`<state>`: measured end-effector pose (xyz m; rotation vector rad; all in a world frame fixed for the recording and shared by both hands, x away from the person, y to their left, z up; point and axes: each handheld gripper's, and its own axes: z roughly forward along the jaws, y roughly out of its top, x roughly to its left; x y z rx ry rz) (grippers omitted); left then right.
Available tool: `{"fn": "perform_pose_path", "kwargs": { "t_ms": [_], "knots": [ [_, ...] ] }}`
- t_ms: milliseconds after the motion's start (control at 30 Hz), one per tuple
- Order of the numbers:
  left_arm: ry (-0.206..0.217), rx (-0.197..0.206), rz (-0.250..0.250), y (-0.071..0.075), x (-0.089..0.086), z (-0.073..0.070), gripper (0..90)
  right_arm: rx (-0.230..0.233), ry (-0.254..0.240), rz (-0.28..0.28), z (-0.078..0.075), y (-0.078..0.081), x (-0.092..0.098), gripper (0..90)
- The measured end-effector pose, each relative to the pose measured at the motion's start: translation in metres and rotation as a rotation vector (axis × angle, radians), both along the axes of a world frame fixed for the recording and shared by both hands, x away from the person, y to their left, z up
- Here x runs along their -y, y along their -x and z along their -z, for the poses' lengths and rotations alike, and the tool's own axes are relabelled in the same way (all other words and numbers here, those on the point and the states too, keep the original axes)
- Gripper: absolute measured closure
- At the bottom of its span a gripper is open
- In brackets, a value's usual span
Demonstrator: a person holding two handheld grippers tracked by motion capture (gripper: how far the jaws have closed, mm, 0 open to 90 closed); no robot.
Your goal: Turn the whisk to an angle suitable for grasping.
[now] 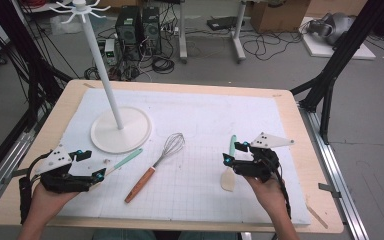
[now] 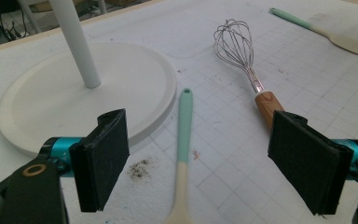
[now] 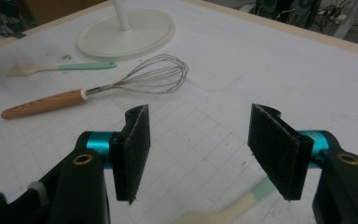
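Observation:
My left gripper (image 1: 91, 164) rests at the table's near left, jaws open (image 2: 200, 121). A mint-handled utensil (image 2: 184, 140) lies flat on the mat between and below them, untouched. A wire whisk (image 1: 155, 165) with a wooden handle lies in the middle of the mat. My right gripper (image 1: 232, 152) hovers at the near right with its jaws open (image 3: 200, 112). Under it lies a mint-handled pale spatula (image 1: 228, 177), seen blurred low between the jaws (image 3: 233, 207) and clear of the pads.
A tall white stand with hooks on top rises from a round base (image 1: 130, 135) at the mat's back left. The gridded white mat (image 1: 200, 190) covers most of the wooden table. Computers, cables and frame legs stand on the floor beyond the far edge.

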<state>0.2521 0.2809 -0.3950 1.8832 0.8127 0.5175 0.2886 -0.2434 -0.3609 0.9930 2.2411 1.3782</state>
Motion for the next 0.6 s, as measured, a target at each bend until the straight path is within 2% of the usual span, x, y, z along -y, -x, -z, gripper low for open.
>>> {"fn": "perform_pose_path", "kwargs": {
  "t_ms": [400,600],
  "knots": [
    [0.001,-0.002,0.001,0.0,0.001,0.0,20.7,-0.019,0.015,-0.034,-0.021,-0.016,-0.017,52.6],
    [-0.001,-0.004,0.007,0.0,0.001,0.0,21.0,-0.038,0.0,-0.041,-0.025,-0.022,-0.023,60.1]
  ]
}}
